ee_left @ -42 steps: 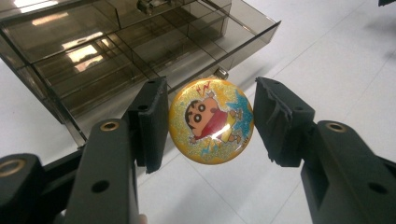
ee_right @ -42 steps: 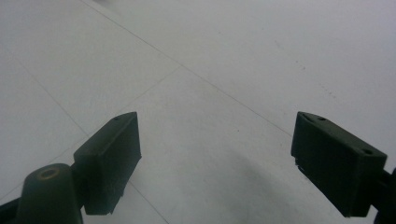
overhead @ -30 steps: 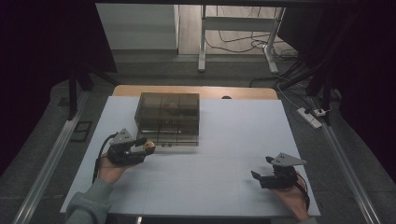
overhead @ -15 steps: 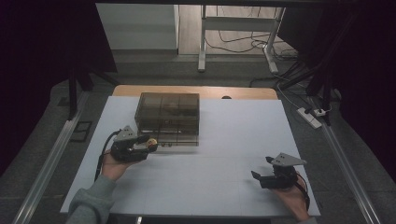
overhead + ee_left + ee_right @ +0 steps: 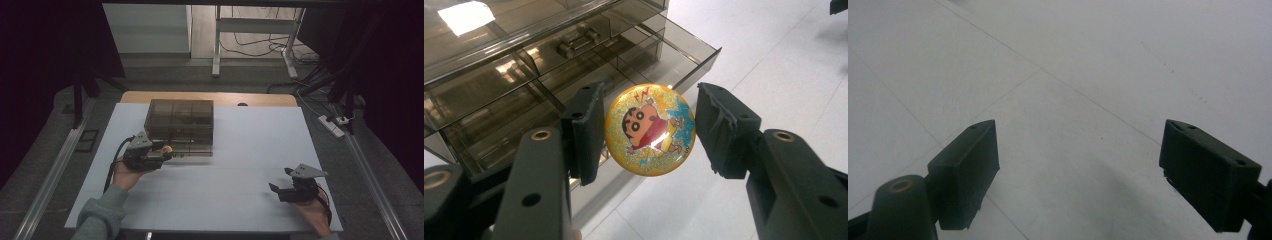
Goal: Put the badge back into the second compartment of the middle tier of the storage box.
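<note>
in the high view, the left gripper (image 5: pixel 161 152) sits left of centre in the frame, right at the front lower corner of a smoky transparent drawer box (image 5: pixel 181 125) that stands in the upper middle of the white table (image 5: pixel 240 200); a small yellow round badge (image 5: pixel 167 149) shows at its tip, just beside the box front. the right gripper (image 5: pixel 282 181) rests in the lower right of the frame, well apart from the box, over bare table. in the left gripper view, the badge (image 5: pixel 650 129), glittery yellow with a cartoon child on it, fills the centre between the two black jaws; the left-hand jaw seems to touch its edge while a thin gap shows at the right-hand jaw, so the jaws look nearly together on it, though whether the hold is firm cannot be told. behind it, in the upper left, an open drawer (image 5: pixel 574 85) of the box stands pulled out, with divided compartments that look mostly bare and a small clear piece lying in a farther one. in the right gripper view, the jaws are wide apart at the lower left and lower right, with nothing between them but table. judging from this, the badge is picked up and brought to the open drawer; what seems left is to lower it into a compartment, let go, and likely push the drawer shut.
</note>
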Available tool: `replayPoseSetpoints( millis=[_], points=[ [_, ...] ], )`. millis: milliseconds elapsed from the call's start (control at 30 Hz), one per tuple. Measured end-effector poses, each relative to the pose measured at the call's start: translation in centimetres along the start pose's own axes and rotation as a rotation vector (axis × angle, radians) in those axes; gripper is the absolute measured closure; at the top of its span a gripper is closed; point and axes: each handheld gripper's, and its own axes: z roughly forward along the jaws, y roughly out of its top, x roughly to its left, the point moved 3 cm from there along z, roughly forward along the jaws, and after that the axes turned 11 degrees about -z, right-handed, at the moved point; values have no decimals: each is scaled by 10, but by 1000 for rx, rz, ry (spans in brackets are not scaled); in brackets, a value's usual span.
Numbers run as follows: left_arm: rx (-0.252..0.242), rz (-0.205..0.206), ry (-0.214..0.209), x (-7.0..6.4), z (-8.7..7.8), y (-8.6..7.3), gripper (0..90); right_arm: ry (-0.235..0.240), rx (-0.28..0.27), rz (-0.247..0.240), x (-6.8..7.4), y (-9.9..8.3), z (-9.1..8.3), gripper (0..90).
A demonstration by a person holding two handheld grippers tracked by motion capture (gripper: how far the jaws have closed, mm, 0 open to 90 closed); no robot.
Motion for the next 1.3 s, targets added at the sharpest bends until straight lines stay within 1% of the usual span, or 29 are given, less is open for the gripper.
replayPoseSetpoints(
  millis=[233, 500, 833, 933, 1033, 1167, 1200, 1300],
  points=[
    [1, -6, 3, 3, 7, 5, 468, 1, -4, 0, 0, 0, 0, 159],
    [10, -25, 19, 11, 15, 6, 469, 1, -4, 2, 0, 0, 0, 159],
    [4, -24, 26, 12, 21, 9, 468, 1, -3, 1, 0, 0, 0, 160],
    [4, -20, 25, 11, 23, 10, 469, 1, -3, 2, 0, 0, 0, 160],
    [12, -6, 34, 9, 25, 12, 469, 3, -3, 3, 0, 0, 0, 160],
    [15, 14, 36, 5, 28, 19, 469, 1, 0, 2, 0, 0, 0, 159],
    [11, 15, 32, 4, 29, 21, 469, 2, -2, 3, 0, 0, 0, 160],
    [21, 23, 29, 2, 33, 26, 469, 0, -4, 4, 0, 0, 0, 160]
  ],
)
